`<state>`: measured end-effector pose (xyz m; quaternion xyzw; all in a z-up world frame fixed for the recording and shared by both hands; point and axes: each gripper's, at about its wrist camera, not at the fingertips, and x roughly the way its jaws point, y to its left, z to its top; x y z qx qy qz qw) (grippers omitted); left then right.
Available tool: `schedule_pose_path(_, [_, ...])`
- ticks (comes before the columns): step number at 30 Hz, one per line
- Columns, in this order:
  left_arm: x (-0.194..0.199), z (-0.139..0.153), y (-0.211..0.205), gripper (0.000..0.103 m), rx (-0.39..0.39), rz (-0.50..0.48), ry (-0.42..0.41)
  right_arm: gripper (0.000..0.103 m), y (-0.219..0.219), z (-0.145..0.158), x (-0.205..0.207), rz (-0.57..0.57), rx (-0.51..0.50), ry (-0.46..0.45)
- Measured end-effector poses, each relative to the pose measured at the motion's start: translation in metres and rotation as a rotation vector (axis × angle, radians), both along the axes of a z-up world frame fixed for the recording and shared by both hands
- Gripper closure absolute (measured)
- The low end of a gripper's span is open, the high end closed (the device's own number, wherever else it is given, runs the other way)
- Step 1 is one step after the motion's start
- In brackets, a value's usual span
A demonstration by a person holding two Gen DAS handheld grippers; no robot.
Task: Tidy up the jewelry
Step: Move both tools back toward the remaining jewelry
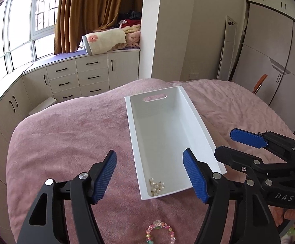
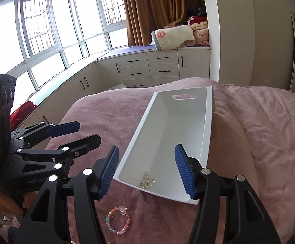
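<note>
On the pink plush bedspread, a long white plastic bin with a slot handle is laid lengthwise, and a small cluster of pearl-like beads on a fine chain is seen in its near corner. Outside the bin, at about six o'clock from that near end, a pastel multicoloured beaded bracelet with a flower charm is lying on the fabric, apart from the bin wall and not yet put away.

The left gripper is held above the near end of the bin with its jaws spread wide, and nothing is held between the ribbed blue pads. The right gripper is likewise wide open and empty, hovering over the same near end; the pearl cluster is framed between its fingers in the right wrist view. In the left view the bracelet sits at six o'clock, below the gripper and partly cut off by the frame edge.

The bracelet is judged to be very light, limp as a loop, and probably strung on elastic, so it is likely to sag and swing once lifted. The beads look hard and smooth, and a pinch on a single bead may slip; a grip across the strand, or on the larger flower charm, is judged safer. Because the plush surface gives way, the fingers can be pressed slightly into it to get beneath the strand. Little force should be needed, and a hard squeeze could stress the cord.
</note>
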<state>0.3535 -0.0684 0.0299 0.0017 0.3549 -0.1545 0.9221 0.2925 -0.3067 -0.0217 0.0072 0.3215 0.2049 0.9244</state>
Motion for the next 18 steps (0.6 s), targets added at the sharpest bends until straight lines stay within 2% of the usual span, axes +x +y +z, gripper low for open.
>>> schedule_pose_path(1, [-0.009,0.004,0.006,0.027,-0.001,0.010,-0.010,0.038,0.003,0.004,-0.008,0.006,-0.005,-0.014])
schedule_pose_path(3, [-0.025,0.007,0.016,0.023,-0.004,0.038,-0.023,0.027,0.008,0.009,-0.023,0.021,-0.012,-0.034])
schedule_pose_path(5, [-0.044,0.008,0.027,0.022,-0.015,0.051,-0.028,0.023,0.014,0.012,-0.038,0.040,-0.013,-0.042])
schedule_pose_path(8, [-0.074,0.004,0.040,0.016,-0.005,0.064,-0.032,0.022,0.023,0.008,-0.061,0.066,-0.029,-0.039])
schedule_pose_path(9, [-0.084,0.001,0.044,0.012,0.001,0.069,-0.032,0.017,0.026,0.006,-0.067,0.074,-0.032,-0.038])
schedule_pose_path(11, [-0.104,-0.009,0.055,0.010,0.008,0.081,-0.022,0.012,0.031,0.000,-0.082,0.084,-0.041,-0.040])
schedule_pose_path(15, [-0.137,-0.038,0.074,0.010,0.001,0.090,0.051,0.008,0.043,-0.025,-0.107,0.124,-0.080,-0.018])
schedule_pose_path(18, [-0.156,-0.060,0.084,0.010,0.033,0.097,0.083,0.008,0.049,-0.052,-0.115,0.140,-0.080,0.049])
